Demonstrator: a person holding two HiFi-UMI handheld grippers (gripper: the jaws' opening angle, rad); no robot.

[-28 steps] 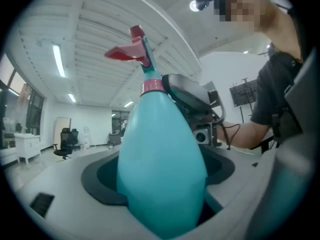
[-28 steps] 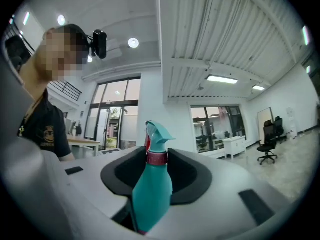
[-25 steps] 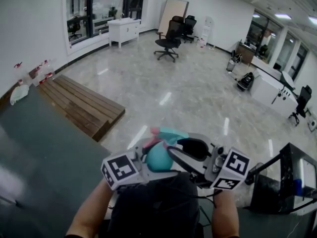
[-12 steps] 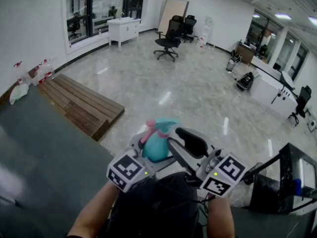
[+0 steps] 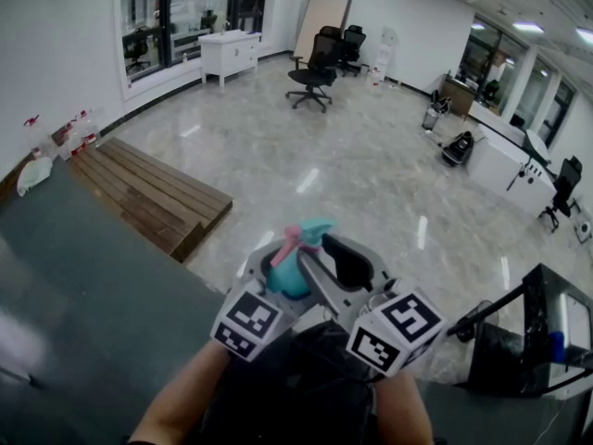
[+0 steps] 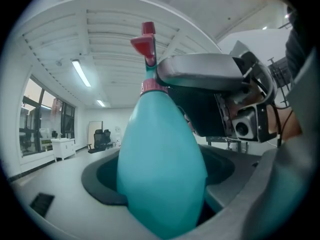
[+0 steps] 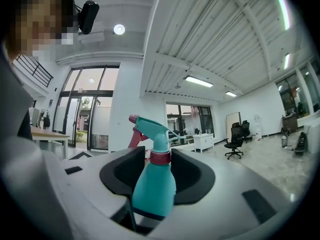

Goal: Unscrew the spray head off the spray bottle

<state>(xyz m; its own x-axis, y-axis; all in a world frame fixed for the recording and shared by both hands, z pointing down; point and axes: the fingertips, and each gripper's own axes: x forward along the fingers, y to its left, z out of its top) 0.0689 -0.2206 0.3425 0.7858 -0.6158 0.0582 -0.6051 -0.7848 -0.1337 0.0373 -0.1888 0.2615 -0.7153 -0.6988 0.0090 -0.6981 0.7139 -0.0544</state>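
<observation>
A teal spray bottle (image 5: 290, 274) with a teal spray head (image 5: 313, 232) and a pink trigger is held up in front of the person's body. My left gripper (image 5: 278, 281) is shut on the bottle's body (image 6: 160, 174), which fills the space between its pads. The right gripper (image 5: 320, 253) reaches in from the right at the neck. In the right gripper view its jaws (image 7: 159, 176) stand open on either side of the pink collar (image 7: 160, 157), close to it but not pressing. The head (image 7: 154, 126) sits on the bottle.
A dark green table top (image 5: 83, 276) lies at the lower left. Beyond it a wooden pallet (image 5: 153, 193) rests on the shiny floor. Office chairs (image 5: 310, 77) and a white cabinet (image 5: 227, 54) stand far back. A black frame (image 5: 547, 341) is at the lower right.
Both grippers have drawn closer together and nearer the body. The bottle has swung so its head points more up and away. The right gripper's jaws now flank the neck.
</observation>
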